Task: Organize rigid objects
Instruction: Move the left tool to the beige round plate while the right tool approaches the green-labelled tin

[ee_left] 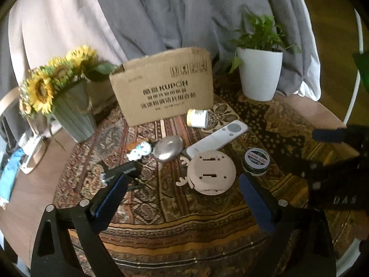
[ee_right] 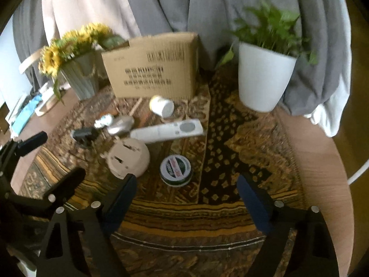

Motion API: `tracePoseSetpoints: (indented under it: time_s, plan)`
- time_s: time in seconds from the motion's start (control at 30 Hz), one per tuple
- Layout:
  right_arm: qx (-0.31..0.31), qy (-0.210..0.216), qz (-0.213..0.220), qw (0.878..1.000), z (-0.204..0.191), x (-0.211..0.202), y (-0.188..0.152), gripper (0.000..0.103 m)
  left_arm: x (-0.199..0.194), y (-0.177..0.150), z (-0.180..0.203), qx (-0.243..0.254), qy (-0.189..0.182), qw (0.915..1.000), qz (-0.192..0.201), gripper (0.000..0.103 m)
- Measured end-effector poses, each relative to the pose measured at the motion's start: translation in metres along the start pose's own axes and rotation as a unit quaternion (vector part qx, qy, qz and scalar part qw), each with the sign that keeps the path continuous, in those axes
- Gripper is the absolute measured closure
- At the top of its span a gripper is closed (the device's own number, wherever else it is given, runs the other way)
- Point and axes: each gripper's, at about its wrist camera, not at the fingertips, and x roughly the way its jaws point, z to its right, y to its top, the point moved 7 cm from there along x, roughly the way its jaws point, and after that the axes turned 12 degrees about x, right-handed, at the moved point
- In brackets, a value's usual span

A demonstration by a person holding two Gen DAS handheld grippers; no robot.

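- On round wooden table (ee_left: pixel 318 110), over patterned brown-and-gold cloth (ee_left: pixel 184 219): scatter of small rigid objects, none held.
- Near middle: round beige wooden disc with antler cut-outs (ee_left: pixel 211 175), lying flat, just beside white slim remote control (ee_left: pixel 218 137).
- Right of disc: small round black tin with printed lid (ee_left: pixel 256 160), upright, near the right gripper's reach in the right wrist view.
- Behind remote: short white jar with yellowish lid (ee_left: pixel 197 117), tipped on its side.
- Left of disc: grey domed metal bell (ee_left: pixel 168 149), touching small white-and-blue figurine (ee_left: pixel 139 151); black rectangular gadget (ee_left: pixel 125 169) nearer the left finger.
- At back: brown cardboard box with printed text (ee_left: pixel 163 87), between grey ribbed pot of sunflowers (ee_left: pixel 73 115) and white pot with green plant (ee_left: pixel 260 73).
- Left gripper (ee_left: pixel 182 198): jaws wide apart, nothing between them, above cloth.
- Right gripper (ee_right: pixel 185 199): jaws apart too, empty, tin just ahead.
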Motion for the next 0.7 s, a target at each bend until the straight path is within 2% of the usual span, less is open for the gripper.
tracePoseSetpoints:
  time_s: [0.2,0.3,0.47,0.7]
  plan:
    - [-0.018,0.02,-0.033,0.999,0.0,0.031,-0.012,0.025,0.024,0.002,0.008,-0.02,-0.044,0.9986,-0.022,0.01]
    - [-0.019,0.036,-0.039,0.998,0.001,0.042,-0.012,0.03,0.034,0.005,0.011,-0.012,-0.05,0.9982,-0.029,0.01]
    - [-0.013,0.058,-0.055,0.997,0.004,0.06,-0.012,0.039,0.053,0.007,0.02,-0.005,-0.085,0.9952,-0.048,0.01]
    - [-0.014,0.065,-0.076,0.995,0.006,0.076,-0.016,0.048,0.071,0.006,0.029,0.023,-0.104,0.9919,-0.069,0.01]
